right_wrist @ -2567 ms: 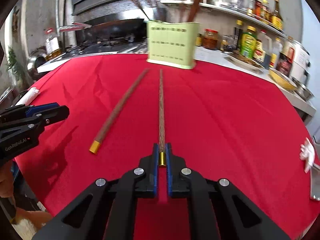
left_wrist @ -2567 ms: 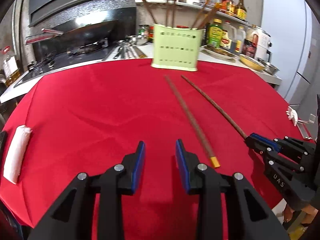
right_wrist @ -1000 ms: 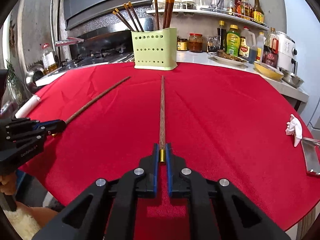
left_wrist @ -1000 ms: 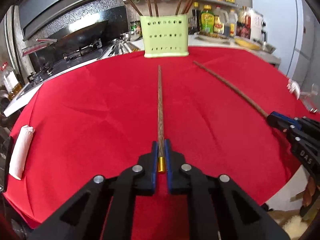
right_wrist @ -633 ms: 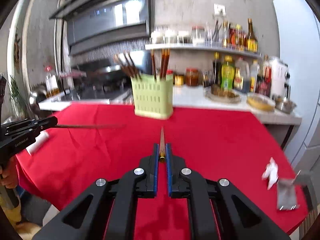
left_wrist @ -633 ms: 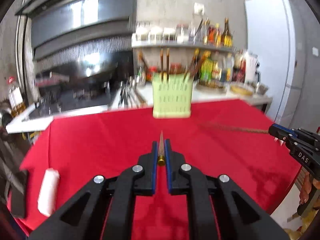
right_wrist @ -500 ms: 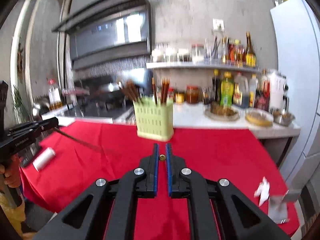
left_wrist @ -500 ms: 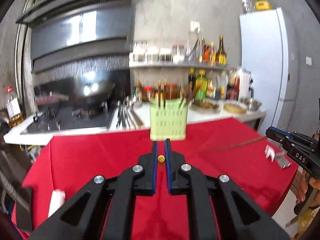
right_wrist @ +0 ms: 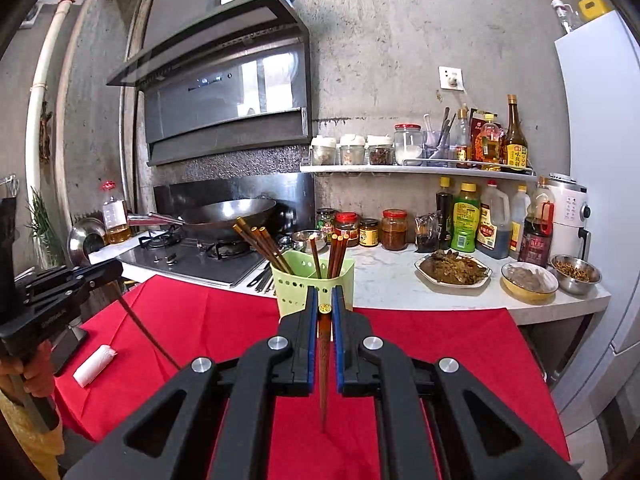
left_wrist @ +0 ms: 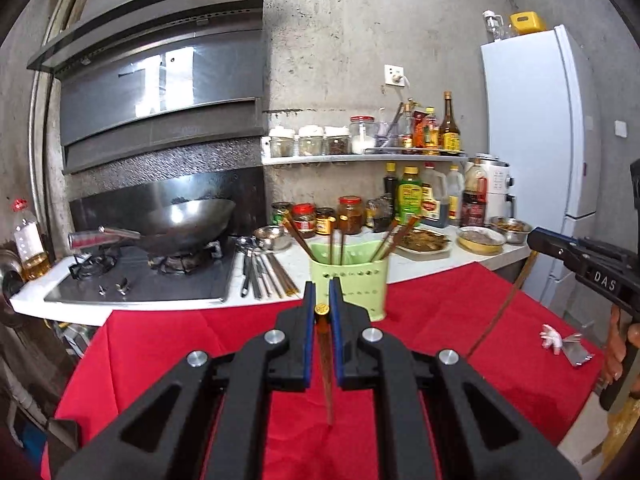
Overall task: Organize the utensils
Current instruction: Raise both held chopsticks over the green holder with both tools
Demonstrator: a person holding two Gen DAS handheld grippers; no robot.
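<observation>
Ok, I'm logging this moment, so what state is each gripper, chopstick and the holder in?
left gripper: shut on the left chopstick
left chopstick: lifted, tip hanging down
right gripper: shut on the right chopstick
right chopstick: lifted, tip hanging down
green holder: upright on the red cloth, with chopsticks in it

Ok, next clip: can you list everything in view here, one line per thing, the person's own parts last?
held chopsticks: 2, brown with gold caps, one in the left claw, one in the right claw, tips pointing down
utensil holder: 1, pale green, far edge of the table, chopsticks standing in it
tablecloth: 1, red, over the table
white roll: 1, left part of the cloth
wok: 1, dark metal, on the stove
jars and bottles: many, mixed colours, on counter and shelf
fridge: 1, white, right
left claw: black with blue pads, shut on a chopstick
right claw: the same, shut on the other
</observation>
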